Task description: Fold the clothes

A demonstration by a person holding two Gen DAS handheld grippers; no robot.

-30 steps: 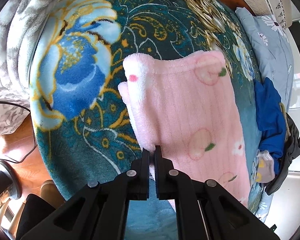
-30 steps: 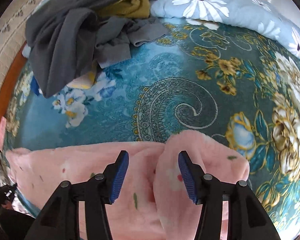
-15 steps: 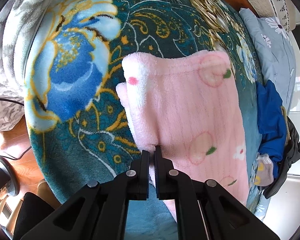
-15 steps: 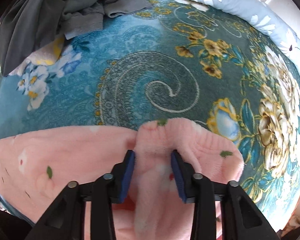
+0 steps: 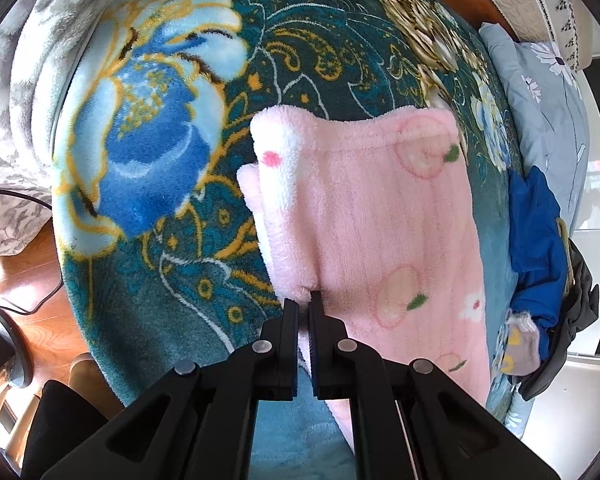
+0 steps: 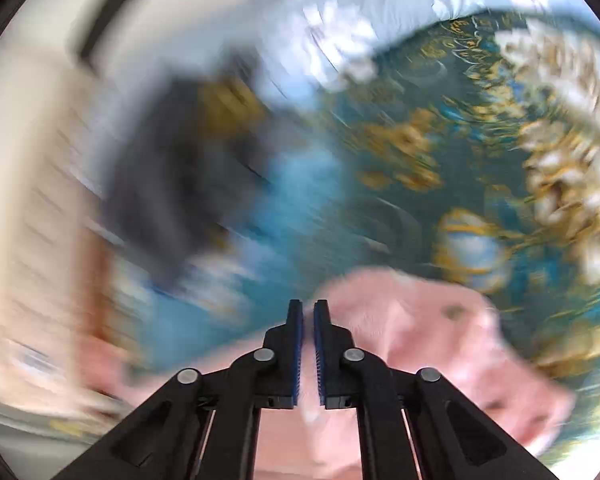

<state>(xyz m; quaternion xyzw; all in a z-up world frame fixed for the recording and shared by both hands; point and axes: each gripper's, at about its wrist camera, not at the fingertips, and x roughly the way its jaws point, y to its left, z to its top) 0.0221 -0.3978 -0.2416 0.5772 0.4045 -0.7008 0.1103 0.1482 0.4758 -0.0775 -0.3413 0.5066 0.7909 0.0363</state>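
Pink fleece garment (image 5: 372, 216) lay flat on the floral blanket (image 5: 148, 168), printed with peach and small flower motifs. Long axis ran from the left gripper (image 5: 304, 304) forward and slightly up-frame, far short edge pointing away from the tool. Far-left corner showed white with a pink spot; a second layer of the same fleece protruded beneath it along the left edge, indicating a doubled fabric. Near-left corner was clamped between the left gripper's black fingers, jaws drawn close together on a thin pinch of fleece. Right long edge extended toward the lower right, past the tool body.

To the right of the garment, beyond its long edge: a blue cloth (image 5: 534, 236), a dark grey item (image 5: 580, 296) outside that, and a small pale piece with yellow print (image 5: 518, 346) at their near end. Farther right and forward: a light blue flowered quilt (image 5: 548, 92). To the left of the tool: grey-white patterned bedding (image 5: 16, 92), wooden floor (image 5: 32, 276) and a black cable (image 5: 24, 200).

Right wrist view was heavily motion-blurred. Right gripper (image 6: 308, 306) showed blue-padded fingers nearly together; pink fabric (image 6: 420, 340) lay behind and to the right of the tips and appeared in the narrow gap, but a firm pinch could not be confirmed. Dark clothing pile (image 6: 160, 184) appeared forward-left as a smear, details unreadable.
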